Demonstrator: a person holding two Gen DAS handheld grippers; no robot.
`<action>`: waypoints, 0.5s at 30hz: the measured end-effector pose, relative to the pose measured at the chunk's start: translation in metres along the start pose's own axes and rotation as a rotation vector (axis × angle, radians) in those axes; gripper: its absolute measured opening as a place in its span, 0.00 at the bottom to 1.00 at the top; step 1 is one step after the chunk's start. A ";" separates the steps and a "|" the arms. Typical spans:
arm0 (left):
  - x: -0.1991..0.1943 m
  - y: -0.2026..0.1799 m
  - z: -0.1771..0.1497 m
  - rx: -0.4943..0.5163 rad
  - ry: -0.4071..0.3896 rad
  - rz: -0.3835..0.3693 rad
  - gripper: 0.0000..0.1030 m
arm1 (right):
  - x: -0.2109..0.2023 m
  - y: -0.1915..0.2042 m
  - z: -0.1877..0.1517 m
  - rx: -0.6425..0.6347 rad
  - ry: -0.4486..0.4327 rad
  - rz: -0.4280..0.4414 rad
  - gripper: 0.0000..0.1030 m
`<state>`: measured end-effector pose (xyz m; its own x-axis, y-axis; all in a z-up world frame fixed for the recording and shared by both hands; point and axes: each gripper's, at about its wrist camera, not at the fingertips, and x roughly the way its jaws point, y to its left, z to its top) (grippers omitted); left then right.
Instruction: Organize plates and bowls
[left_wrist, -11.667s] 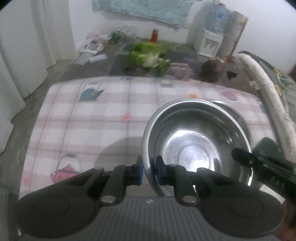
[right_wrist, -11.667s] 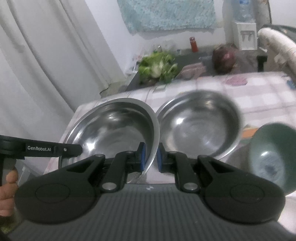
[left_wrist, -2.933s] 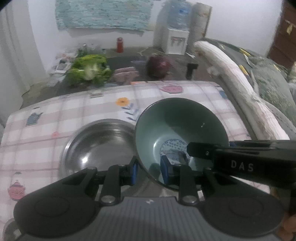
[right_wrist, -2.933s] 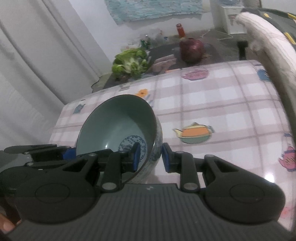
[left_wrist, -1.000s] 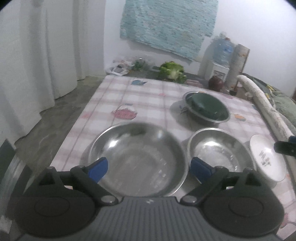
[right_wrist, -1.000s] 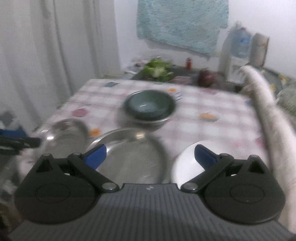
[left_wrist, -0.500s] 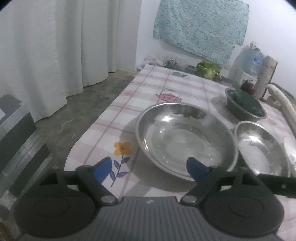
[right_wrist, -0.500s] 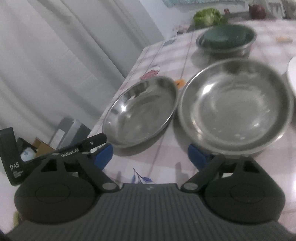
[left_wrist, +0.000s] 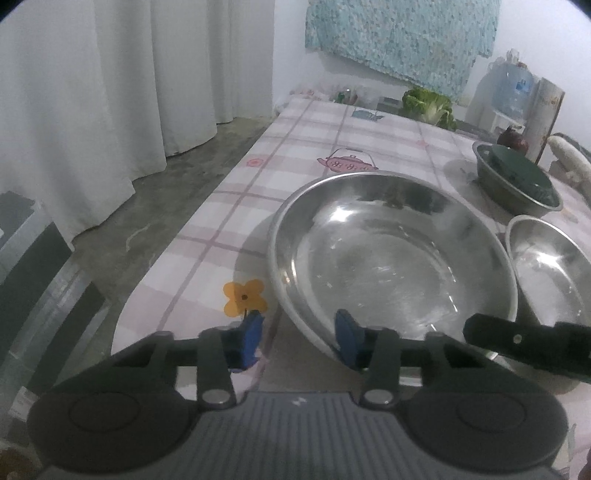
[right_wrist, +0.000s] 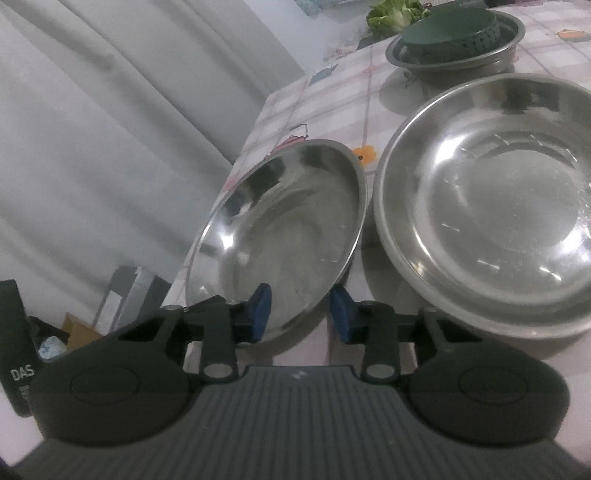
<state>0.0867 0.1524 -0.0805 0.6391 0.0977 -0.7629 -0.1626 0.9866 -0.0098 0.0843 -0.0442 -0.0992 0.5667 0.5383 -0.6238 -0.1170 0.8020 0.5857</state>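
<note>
White curtains (left_wrist: 110, 92) hang beside a tabletop (left_wrist: 306, 155) covered in a pink plaid cloth printed with teapots and flowers. Two steel bowls sit side by side near its front edge, rims nearly touching.

Left wrist view: the left hand-held gripper (left_wrist: 299, 338) straddles the near rim of the large steel bowl (left_wrist: 391, 258). One blue pad lies outside the wall over the cloth; the other sits inside the basin. Its jaws are closing, the rim between them, a visible gap remaining on the outer side.

Right wrist view: the right hand-held gripper (right_wrist: 301, 314) straddles the near rim of the shallow steel bowl (right_wrist: 284, 229). One pad is inside the basin, the other outside at the edge. Its jaws are closing and not yet seen pressing on the rim.

Farther back, a green bowl (right_wrist: 450, 31) rests inverted in a third steel bowl (right_wrist: 461, 62). Leafy greens (left_wrist: 428, 105) lie beyond the far end.
</note>
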 end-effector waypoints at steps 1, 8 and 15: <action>0.001 -0.001 0.000 0.006 0.003 0.008 0.33 | 0.002 0.000 0.000 0.000 0.000 -0.004 0.23; -0.001 -0.007 -0.001 0.024 0.003 0.022 0.25 | 0.005 -0.007 0.001 0.003 0.009 -0.002 0.17; -0.018 -0.007 -0.012 0.026 0.033 -0.012 0.25 | -0.006 -0.010 -0.004 -0.005 0.039 0.000 0.18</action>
<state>0.0671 0.1423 -0.0747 0.6153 0.0819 -0.7840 -0.1356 0.9908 -0.0029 0.0793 -0.0543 -0.1035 0.5342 0.5477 -0.6440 -0.1214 0.8035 0.5828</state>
